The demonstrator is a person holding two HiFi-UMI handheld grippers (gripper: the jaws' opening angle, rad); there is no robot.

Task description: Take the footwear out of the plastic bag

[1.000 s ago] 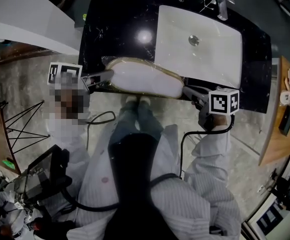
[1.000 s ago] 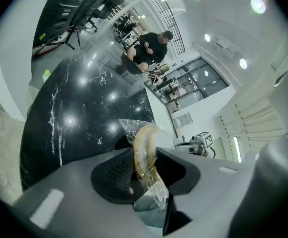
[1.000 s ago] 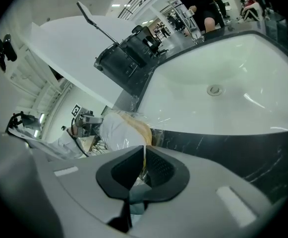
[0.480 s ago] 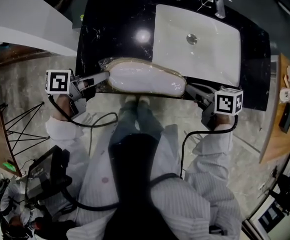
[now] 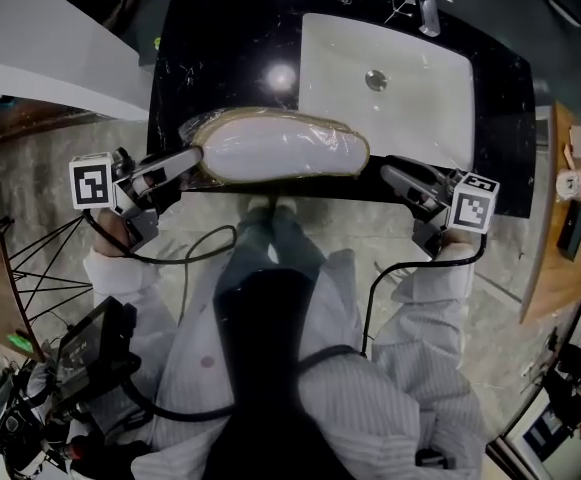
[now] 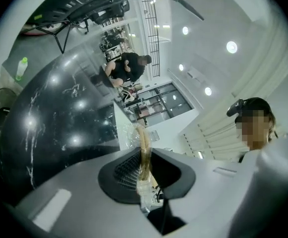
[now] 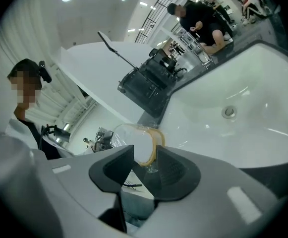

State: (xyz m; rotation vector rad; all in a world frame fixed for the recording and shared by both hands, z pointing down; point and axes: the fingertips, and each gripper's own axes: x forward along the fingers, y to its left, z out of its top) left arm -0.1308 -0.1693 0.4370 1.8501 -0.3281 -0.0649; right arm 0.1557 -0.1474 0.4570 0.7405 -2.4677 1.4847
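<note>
Since the footwear is sealed inside the plastic bag, I'd call this the get-a-grip stage, nothing out yet.

Head view: the bagged slipper lies on the black counter, along its near edge, just off the sink basin's near-left corner. The left gripper is on the end farthest from the basin. The right gripper sits just beside the end nearest it.

Left gripper view: jaws clamped on crinkled film, with the tan sole rim caught in there too.

Right gripper view: jaws parted, nothing firmly pinched as far as I can tell. The slipper's rounded end is just ahead of them, with the basin beyond.

My take: the right one should grab film only. If both pinch the sole, the bag won't peel off.

The faucet at the basin's far side is well clear. The real worry is the counter edge, since the package could slip off toward the person's legs.
</note>
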